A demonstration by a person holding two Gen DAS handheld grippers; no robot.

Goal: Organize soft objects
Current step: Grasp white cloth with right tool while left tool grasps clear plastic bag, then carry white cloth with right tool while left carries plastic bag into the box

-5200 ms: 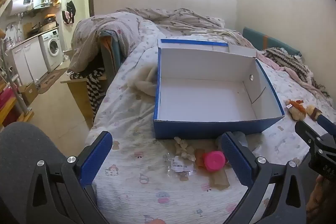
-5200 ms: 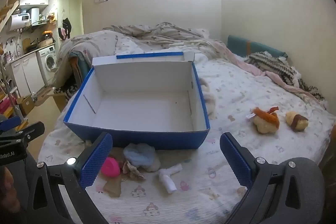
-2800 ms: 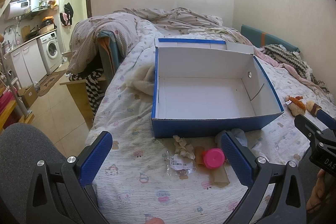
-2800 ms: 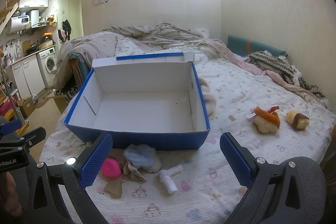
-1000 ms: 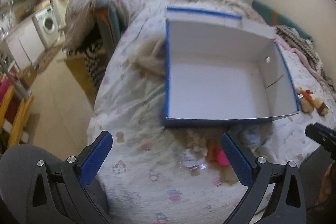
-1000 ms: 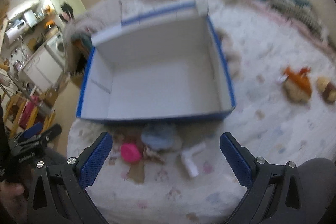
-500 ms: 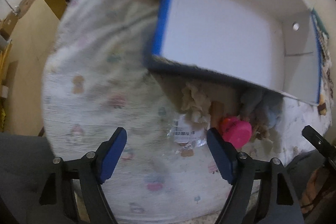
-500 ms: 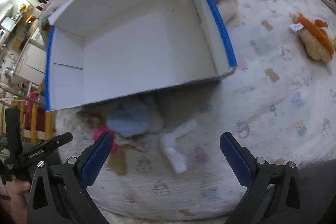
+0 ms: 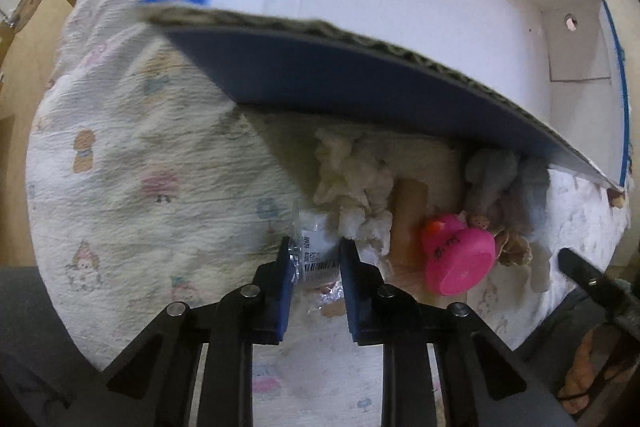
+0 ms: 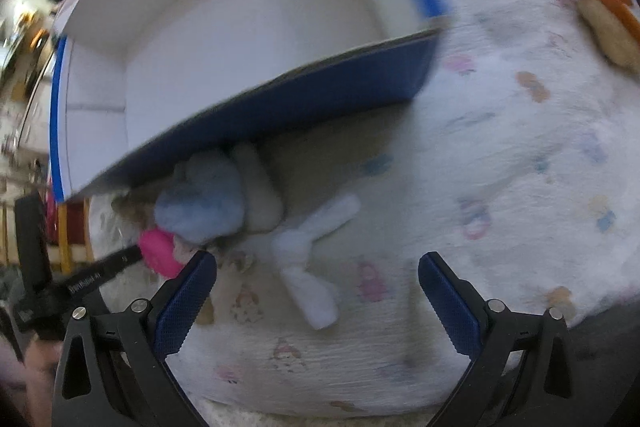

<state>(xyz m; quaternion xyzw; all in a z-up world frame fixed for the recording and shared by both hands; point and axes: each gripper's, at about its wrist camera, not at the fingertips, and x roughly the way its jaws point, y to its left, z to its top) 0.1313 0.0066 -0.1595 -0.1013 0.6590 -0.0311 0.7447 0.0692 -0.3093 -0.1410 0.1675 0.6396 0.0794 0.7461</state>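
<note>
A blue box with a white inside (image 9: 400,7) (image 10: 224,39) stands open on the bed. Small items lie in front of it: a clear plastic packet with a label (image 9: 316,255), a cream plush (image 9: 356,187), a pink rubber duck (image 9: 456,255) (image 10: 158,253), a pale blue plush (image 9: 504,183) (image 10: 200,203) and a white soft piece (image 10: 308,267). My left gripper (image 9: 316,259) is low over the bed with its fingers closed around the packet. My right gripper (image 10: 316,283) is open and empty just above the white soft piece.
The bed has a white sheet with small cartoon prints (image 9: 140,167) (image 10: 520,167). An orange and tan plush (image 10: 604,23) lies at the far right. The bed's left edge drops to a tan floor (image 9: 24,27). A brown cardboard strip (image 9: 408,215) lies by the duck.
Both grippers dropped low toward the items in front of the box. My left gripper narrowed from wide open to closed around the plastic packet. My right gripper stayed open.
</note>
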